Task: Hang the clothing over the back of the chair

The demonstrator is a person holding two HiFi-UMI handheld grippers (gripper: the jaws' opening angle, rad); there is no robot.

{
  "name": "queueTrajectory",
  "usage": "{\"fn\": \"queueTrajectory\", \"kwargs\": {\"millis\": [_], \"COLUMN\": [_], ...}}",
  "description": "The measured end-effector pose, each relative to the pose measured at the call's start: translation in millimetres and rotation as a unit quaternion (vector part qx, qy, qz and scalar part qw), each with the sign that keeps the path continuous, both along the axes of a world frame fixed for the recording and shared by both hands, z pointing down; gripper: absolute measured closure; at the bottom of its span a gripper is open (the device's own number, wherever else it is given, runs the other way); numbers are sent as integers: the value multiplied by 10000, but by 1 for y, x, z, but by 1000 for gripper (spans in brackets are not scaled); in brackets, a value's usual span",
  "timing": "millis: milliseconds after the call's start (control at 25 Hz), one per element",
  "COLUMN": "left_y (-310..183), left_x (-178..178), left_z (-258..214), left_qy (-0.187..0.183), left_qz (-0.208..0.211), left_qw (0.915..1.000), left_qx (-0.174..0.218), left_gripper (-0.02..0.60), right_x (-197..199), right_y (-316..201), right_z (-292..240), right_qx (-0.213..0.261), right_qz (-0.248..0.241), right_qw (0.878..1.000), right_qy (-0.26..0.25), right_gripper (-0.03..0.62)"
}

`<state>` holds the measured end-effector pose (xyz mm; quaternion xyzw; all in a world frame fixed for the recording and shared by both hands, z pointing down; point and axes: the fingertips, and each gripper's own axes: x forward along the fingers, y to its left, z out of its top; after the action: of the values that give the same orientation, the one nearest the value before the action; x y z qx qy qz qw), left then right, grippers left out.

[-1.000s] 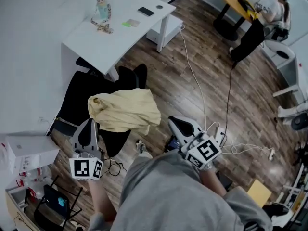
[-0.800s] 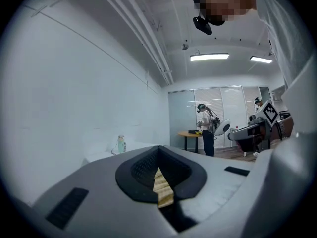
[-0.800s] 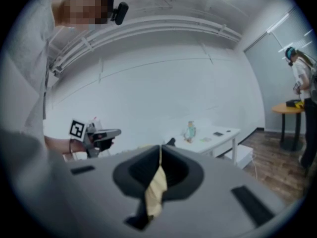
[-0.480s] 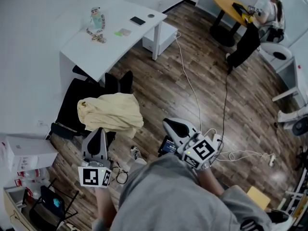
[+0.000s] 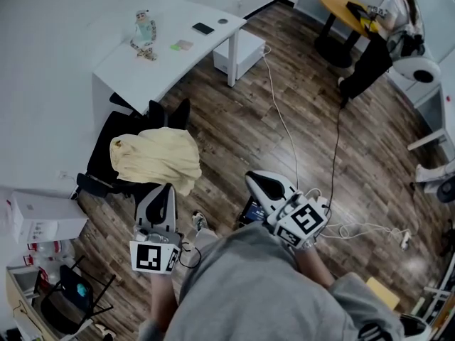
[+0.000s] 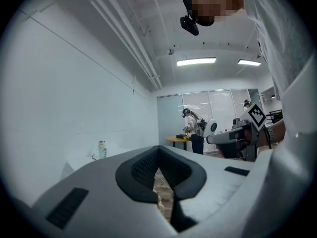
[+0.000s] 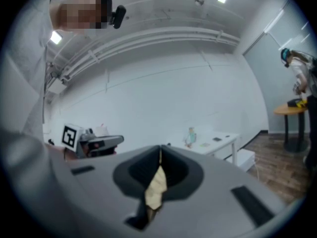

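Observation:
A pale yellow garment [image 5: 153,158] lies draped over the black office chair [image 5: 106,144] left of centre in the head view. My left gripper [image 5: 167,188] hovers just below and to the right of it, not touching the cloth, its jaws closed with nothing between them. My right gripper [image 5: 254,180] is further right over the wooden floor, also shut and empty. In the left gripper view the jaws [image 6: 158,150] meet in front of the room. In the right gripper view the closed jaws [image 7: 160,150] leave a slit through which the yellow garment [image 7: 156,187] shows.
A white desk [image 5: 213,45] stands behind the chair with a bottle [image 5: 144,27] and a phone [image 5: 203,28] on it. Cables [image 5: 284,123] run across the floor. A person [image 5: 387,27] stands at a round yellow table [image 5: 345,2] at the back right. A white box [image 5: 39,215] sits at the left.
My left gripper has drawn away from the garment's lower edge, toward the right and my body. The right gripper has shifted only slightly. The garment stays on the chair.

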<state>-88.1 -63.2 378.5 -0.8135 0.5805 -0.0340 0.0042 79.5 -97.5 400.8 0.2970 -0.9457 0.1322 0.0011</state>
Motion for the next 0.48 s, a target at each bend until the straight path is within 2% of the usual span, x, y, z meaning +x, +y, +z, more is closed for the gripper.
{"fn": "queueTrajectory", "kwargs": {"millis": [480], "left_y": [10], "left_x": [66], "left_z": [-8], "left_qy": [126], "left_qz": [169], "left_qw": [9993], "left_qx": [301], "left_gripper": [552], "right_x": [57], "right_y": [11], "right_z": [-6], "right_qx": [203], "right_qz": [134], "right_qw": [9995], "right_qy": [182], "right_gripper": [560]}}
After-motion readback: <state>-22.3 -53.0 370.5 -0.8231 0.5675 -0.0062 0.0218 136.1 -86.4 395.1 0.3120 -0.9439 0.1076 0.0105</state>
